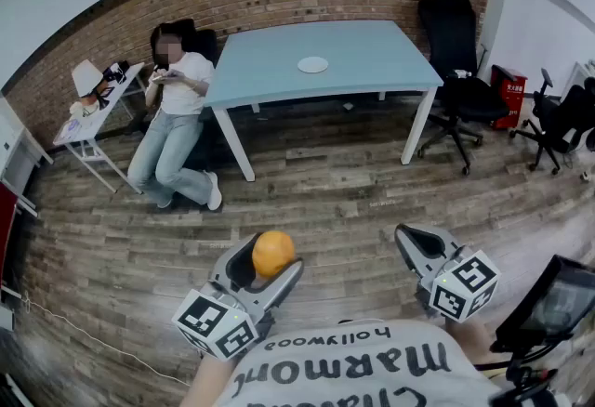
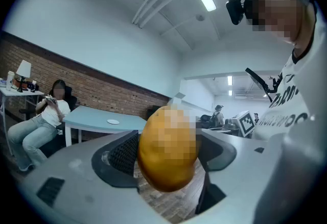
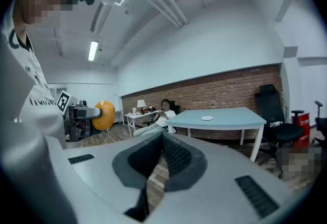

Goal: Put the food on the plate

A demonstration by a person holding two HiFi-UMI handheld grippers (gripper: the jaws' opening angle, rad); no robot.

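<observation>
Our left gripper (image 1: 265, 280) clamps the orange (image 1: 273, 253), right gripper (image 1: 414, 242) closed and empty; plate (image 1: 313, 65) sits on the far table (image 1: 372, 52), so we judge the round orange could slip loose while carried.

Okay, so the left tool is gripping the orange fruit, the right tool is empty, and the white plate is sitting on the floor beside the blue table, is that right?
Not quite. The white plate sits on top of the blue table, not on the floor beside it; the head view shows this. The rest holds: the left tool grips the orange fruit, and the right tool is empty.
</observation>
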